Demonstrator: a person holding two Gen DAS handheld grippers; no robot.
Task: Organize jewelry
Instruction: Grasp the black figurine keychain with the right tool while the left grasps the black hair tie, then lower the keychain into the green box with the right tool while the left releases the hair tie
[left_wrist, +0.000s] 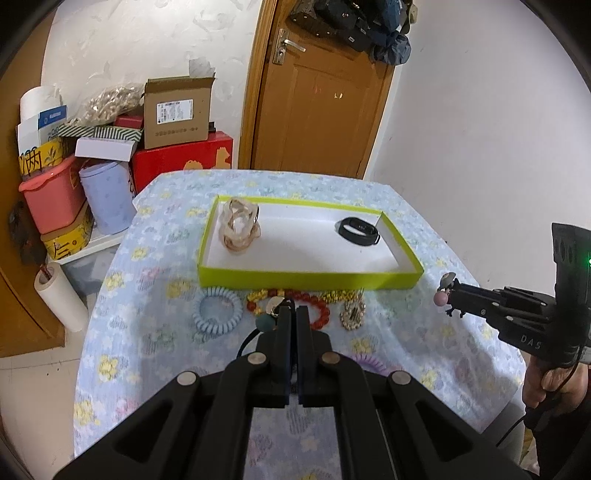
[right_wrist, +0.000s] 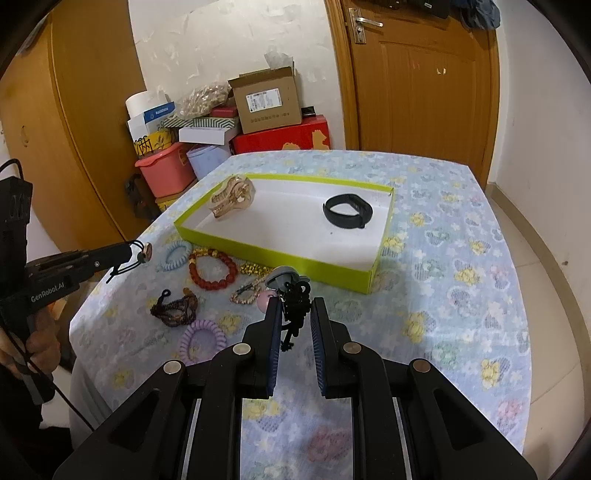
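At frame centre of the left view sits the tray (left_wrist: 310, 275), lime-walled, white inside, on a floral cloth (left_wrist: 122, 332). Inside it: a beige scrunchie (left_wrist: 240, 229) at upper left, a black band (left_wrist: 359, 230) at upper right.

Left gripper (left_wrist: 291, 314), bottom centre, jaws fully together, pinching a cord tie with a round charm (left_wrist: 274, 307) and a teal bead; the cord hangs down on the left of the fingers. In the right view the same gripper (right_wrist: 127, 253) enters from the left edge, charm (right_wrist: 147, 252) at its tip, held above the cloth.

Right gripper (right_wrist: 293, 314), bottom centre of its view, jaws narrowly apart, clamped on a black knotted tie (right_wrist: 295, 306) with a grey cap and pink bead (right_wrist: 266, 298) sticking out in front. In the left view it comes in from the right edge, bead at its tip, and a hand (left_wrist: 546, 384) grips the handle.

On the cloth in front of the tray's near wall, right view: blue coil (right_wrist: 173, 254), red bracelet (right_wrist: 213, 269), gold beads (right_wrist: 255, 269), dark braided tie (right_wrist: 177, 310), purple coil (right_wrist: 201, 341). The red bracelet lies between the blue coil and the gold beads.
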